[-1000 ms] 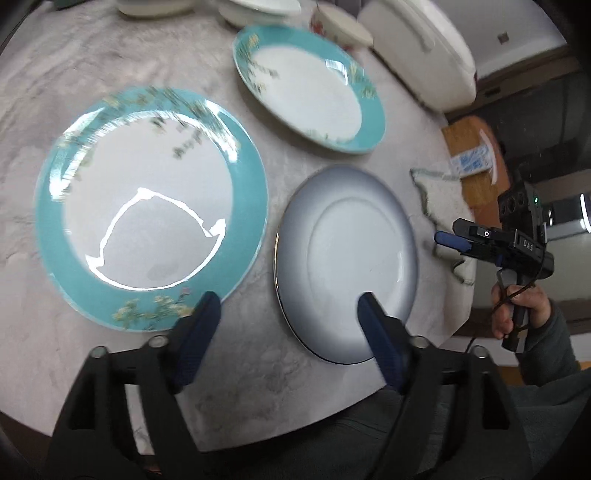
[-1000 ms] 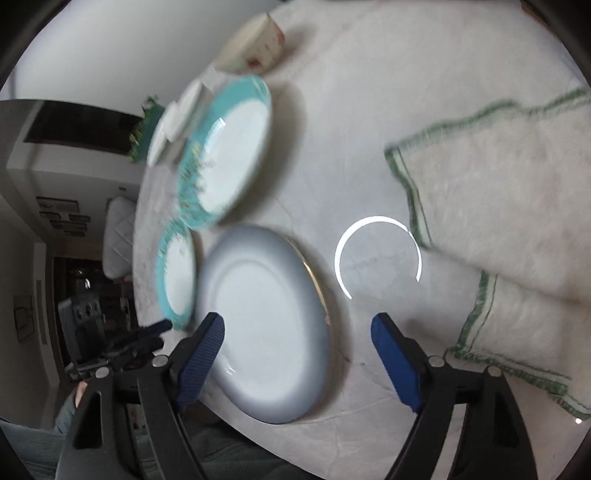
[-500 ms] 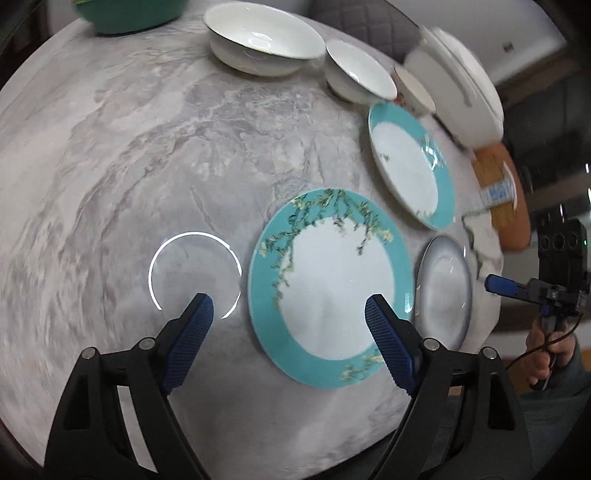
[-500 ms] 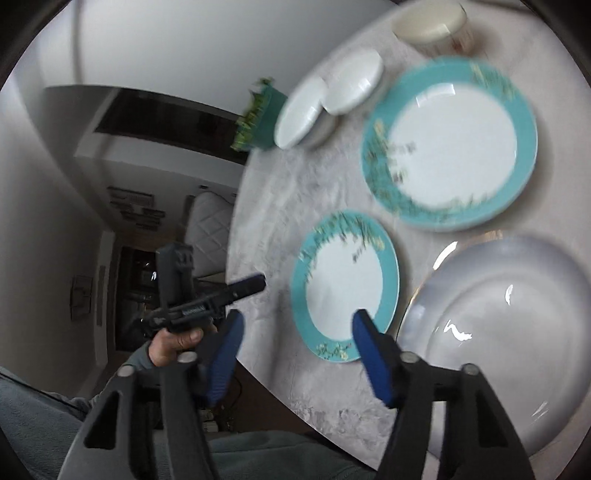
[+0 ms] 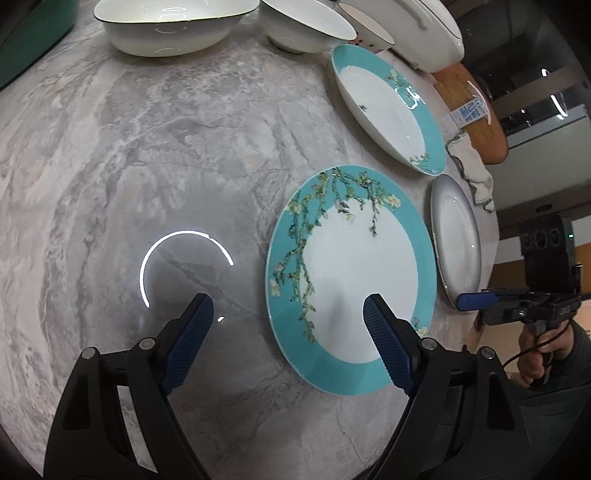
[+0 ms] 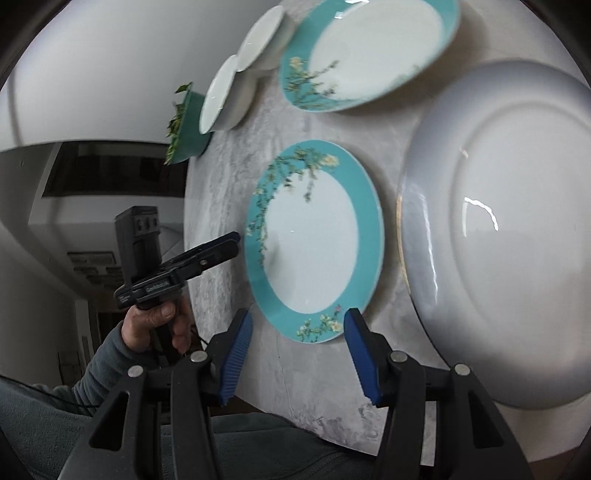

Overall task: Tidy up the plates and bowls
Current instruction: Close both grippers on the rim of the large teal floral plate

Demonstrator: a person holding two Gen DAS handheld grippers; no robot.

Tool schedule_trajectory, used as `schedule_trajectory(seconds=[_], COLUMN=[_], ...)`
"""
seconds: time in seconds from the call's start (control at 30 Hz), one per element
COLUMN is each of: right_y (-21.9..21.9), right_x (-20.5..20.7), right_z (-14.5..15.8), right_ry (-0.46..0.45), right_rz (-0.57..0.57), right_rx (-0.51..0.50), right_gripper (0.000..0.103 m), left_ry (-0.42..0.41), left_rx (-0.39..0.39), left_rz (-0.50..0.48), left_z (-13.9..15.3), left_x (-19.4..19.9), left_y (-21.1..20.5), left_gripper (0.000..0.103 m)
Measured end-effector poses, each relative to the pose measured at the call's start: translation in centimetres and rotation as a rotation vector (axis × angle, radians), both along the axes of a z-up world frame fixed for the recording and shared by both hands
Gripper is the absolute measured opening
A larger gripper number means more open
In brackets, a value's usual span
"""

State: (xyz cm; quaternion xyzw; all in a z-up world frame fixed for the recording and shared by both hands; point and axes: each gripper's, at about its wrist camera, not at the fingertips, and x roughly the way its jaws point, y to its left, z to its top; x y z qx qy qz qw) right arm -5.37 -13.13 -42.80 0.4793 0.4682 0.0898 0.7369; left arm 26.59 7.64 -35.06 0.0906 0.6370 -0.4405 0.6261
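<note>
A teal-rimmed floral plate lies on the marble table near its front edge; it also shows in the right wrist view. A second teal-rimmed plate lies behind it, and a grey-white plate to its right, large in the right wrist view. My left gripper is open and empty, its right finger over the near plate's rim. My right gripper is open and empty, just short of the near plate's front edge. Two white bowls stand at the back.
A green bowl sits at the far left of the table. A white lidded pot, a wooden board and a cloth sit at the right. The marble table is bare left of the plates.
My left gripper has drawn closer to the table and the near teal plate. My right gripper has swung closer, so that the near teal plate's front edge lies between its fingers.
</note>
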Motion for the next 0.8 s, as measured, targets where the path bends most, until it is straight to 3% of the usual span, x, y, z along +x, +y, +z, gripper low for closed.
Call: schedule_trajectory(seconds=[0.13, 0.8], right_y=[0.0, 0.1], right_x=[-1.2, -0.3], right_z=[-1.3, -2.4], right_ry=[0.048, 0.029], right_rz=[-0.071, -0.256], right_rx=[0.0, -0.031], right_gripper=[0.056, 0.056], left_ry=[0.012, 0.019], left_rx=[-0.002, -0.012], left_rz=[-0.051, -0.127], left_z=[-0.7, -0.9], left_x=[-0.1, 1.3], left_y=[-0.3, -3.3], left_gripper=[0.073, 0.072])
